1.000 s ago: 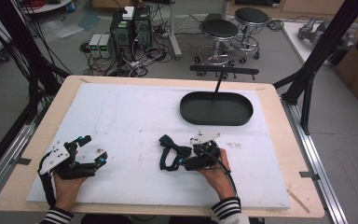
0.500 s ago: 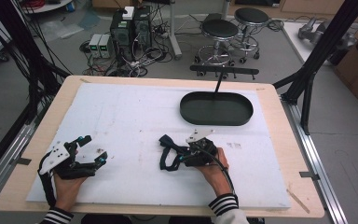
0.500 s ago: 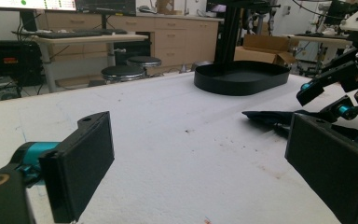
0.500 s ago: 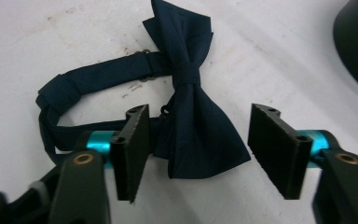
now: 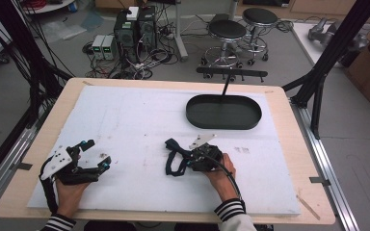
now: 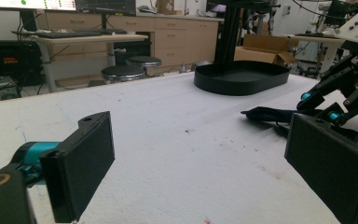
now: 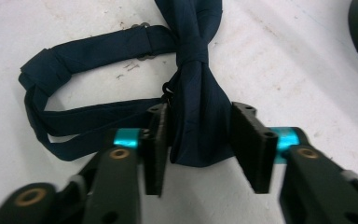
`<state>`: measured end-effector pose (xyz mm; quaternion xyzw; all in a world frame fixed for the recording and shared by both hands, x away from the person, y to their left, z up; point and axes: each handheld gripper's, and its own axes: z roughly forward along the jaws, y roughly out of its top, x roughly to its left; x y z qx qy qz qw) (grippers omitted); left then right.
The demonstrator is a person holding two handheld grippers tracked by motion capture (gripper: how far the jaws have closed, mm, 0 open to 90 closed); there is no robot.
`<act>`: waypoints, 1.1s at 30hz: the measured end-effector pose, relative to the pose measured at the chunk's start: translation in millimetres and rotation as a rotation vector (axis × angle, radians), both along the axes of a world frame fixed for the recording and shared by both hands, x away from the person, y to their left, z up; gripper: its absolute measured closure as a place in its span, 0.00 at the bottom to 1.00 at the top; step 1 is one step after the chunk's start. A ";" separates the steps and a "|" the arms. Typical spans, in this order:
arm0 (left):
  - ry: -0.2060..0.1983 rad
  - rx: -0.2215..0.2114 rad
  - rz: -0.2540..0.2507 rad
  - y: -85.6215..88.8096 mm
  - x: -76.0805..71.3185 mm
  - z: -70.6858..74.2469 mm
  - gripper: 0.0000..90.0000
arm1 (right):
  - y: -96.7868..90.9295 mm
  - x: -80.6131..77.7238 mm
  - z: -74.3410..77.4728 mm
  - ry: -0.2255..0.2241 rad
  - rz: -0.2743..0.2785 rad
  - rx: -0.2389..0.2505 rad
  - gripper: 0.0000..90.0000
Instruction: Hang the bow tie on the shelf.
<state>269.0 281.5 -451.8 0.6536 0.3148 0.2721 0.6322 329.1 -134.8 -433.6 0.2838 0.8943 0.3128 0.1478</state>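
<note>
Navy fabric bow tie (image 7: 196, 93) lay between my closing right gripper (image 7: 200, 135) pads, left pad touching, not yet pinched; my left gripper (image 6: 205, 163) gaped empty.

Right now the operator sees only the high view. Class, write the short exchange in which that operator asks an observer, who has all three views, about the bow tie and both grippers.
Operator: Is the bow tie between the right gripper's jaws?
Observer: Yes. The right gripper view shows one wing of it between the jaws, which have just been closing, but a gap is left beside one pad.
Operator: And is the left gripper holding anything?
Observer: No. The left gripper view shows its jaws wide apart, with bare white table cover between them.
</note>
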 end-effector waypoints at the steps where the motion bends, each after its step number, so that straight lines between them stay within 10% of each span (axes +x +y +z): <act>1: -0.001 0.001 0.001 0.0 0.1 0.0 0.09 | 0.2 0.1 0.2 -0.003 -0.001 -0.004 0.72; 9: 0.000 0.000 0.000 0.0 0.0 0.0 0.09 | 0.2 0.5 2.8 -0.014 0.003 -0.014 0.90; 22: -0.002 -0.003 0.002 -0.4 -0.1 -0.1 0.09 | -2.9 -1.8 7.9 -0.025 -0.020 0.028 0.93; 33: -0.001 -0.003 0.005 0.2 -0.2 -0.1 0.09 | -13.3 -5.3 23.5 -0.149 -0.042 0.175 0.93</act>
